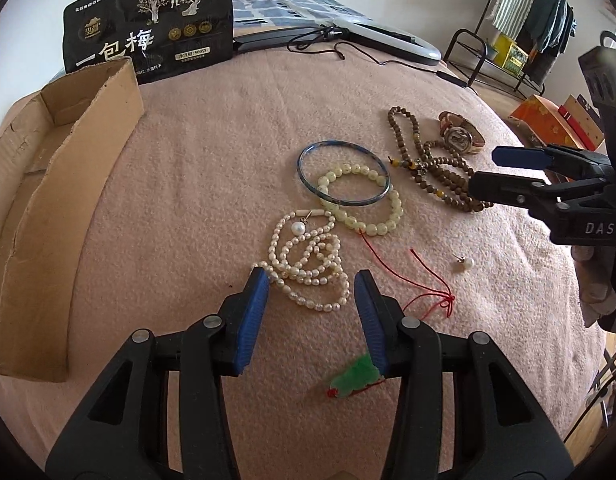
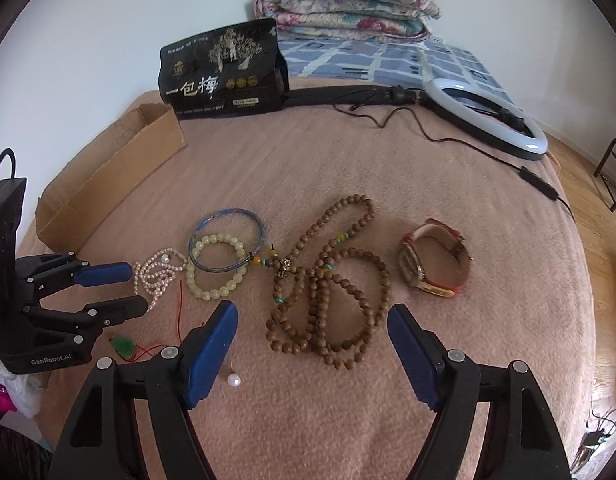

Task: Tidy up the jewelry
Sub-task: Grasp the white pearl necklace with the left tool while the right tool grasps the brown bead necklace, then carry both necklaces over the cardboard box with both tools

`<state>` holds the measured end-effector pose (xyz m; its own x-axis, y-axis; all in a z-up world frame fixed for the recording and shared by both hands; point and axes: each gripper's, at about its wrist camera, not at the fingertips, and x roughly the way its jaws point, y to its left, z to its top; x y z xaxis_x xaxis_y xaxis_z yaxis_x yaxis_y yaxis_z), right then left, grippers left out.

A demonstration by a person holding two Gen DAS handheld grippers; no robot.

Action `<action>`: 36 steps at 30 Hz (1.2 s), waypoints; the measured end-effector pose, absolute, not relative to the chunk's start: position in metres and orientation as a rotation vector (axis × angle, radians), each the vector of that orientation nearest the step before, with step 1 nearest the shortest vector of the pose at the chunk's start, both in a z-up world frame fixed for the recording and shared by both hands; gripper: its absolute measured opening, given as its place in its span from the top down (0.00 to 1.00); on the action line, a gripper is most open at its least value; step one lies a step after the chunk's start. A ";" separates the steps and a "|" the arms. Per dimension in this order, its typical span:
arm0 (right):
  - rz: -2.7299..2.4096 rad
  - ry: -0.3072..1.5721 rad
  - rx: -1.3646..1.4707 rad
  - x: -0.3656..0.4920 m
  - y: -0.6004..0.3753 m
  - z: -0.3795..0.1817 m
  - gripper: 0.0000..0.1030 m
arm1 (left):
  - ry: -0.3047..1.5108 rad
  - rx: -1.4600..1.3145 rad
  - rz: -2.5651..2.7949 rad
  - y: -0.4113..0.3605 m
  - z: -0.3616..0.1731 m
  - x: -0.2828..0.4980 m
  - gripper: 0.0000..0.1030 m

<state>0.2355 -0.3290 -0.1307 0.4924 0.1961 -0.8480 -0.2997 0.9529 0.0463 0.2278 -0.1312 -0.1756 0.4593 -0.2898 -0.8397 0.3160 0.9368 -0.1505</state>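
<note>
left wrist view. left gripper (image 1: 310,292): jaws spread, holding nothing, poised low over the near end of the pearl necklace (image 1: 306,258), which lies heaped on the pink blanket (image 1: 196,184). just beyond it: pale green bead bracelet (image 1: 362,200) overlapped by the blue bangle (image 1: 343,178). red cord (image 1: 420,292) trails to a green pendant (image 1: 358,376) beside the right-hand finger. loose pearl earring (image 1: 466,263) to the right. wooden bead strand (image 1: 432,160) and watch (image 1: 462,136) farther right. right gripper (image 1: 504,176) enters from the right, jaws apart, empty. cardboard box (image 1: 60,184) at left, open; it looks the likely destination. black snack bag (image 1: 148,28) behind.

right wrist view. right gripper (image 2: 312,328): released, straddling the near loops of the wooden bead strand (image 2: 328,300). watch (image 2: 434,258) just right of it. pearl earring (image 2: 233,380) by the left-hand finger. left gripper (image 2: 136,286) at left, parted at the pearl necklace (image 2: 158,274). ring light (image 2: 488,116) at the far edge.

handling note, as judgement: lower the left jaws around several pearl strands at once, clear of the red cord, so the lift does not drag the pendant or bracelet; close gently, raise slowly.
</note>
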 end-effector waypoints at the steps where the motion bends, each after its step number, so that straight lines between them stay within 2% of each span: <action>1: 0.298 1.018 -0.118 0.240 -0.326 -0.134 0.23 | 1.031 0.024 -0.369 -0.131 -0.177 0.229 0.55; 10: 0.278 1.083 -0.232 0.265 -0.311 -0.159 0.21 | 1.033 0.034 -0.368 -0.131 -0.184 0.235 0.55; 16: 0.252 1.112 -0.251 0.277 -0.312 -0.172 0.11 | 1.027 0.035 -0.359 -0.128 -0.188 0.239 0.74; 19: 0.264 1.135 -0.199 0.283 -0.319 -0.177 0.11 | 1.031 0.004 -0.356 -0.122 -0.188 0.241 0.85; 21: 0.269 1.133 -0.183 0.282 -0.321 -0.176 0.13 | 1.033 -0.009 -0.360 -0.120 -0.188 0.241 0.87; 24: 0.283 1.133 -0.169 0.280 -0.324 -0.173 0.31 | 1.035 -0.022 -0.360 -0.119 -0.187 0.241 0.91; 26: 0.286 1.137 -0.162 0.280 -0.325 -0.171 0.58 | 1.039 -0.039 -0.359 -0.118 -0.185 0.240 0.92; 30: 0.313 1.156 -0.133 0.280 -0.330 -0.166 0.90 | 1.036 -0.077 -0.365 -0.115 -0.177 0.237 0.92; 36: 0.324 1.126 -0.068 0.270 -0.338 -0.151 0.91 | 0.982 -0.082 -0.371 -0.112 -0.156 0.228 0.95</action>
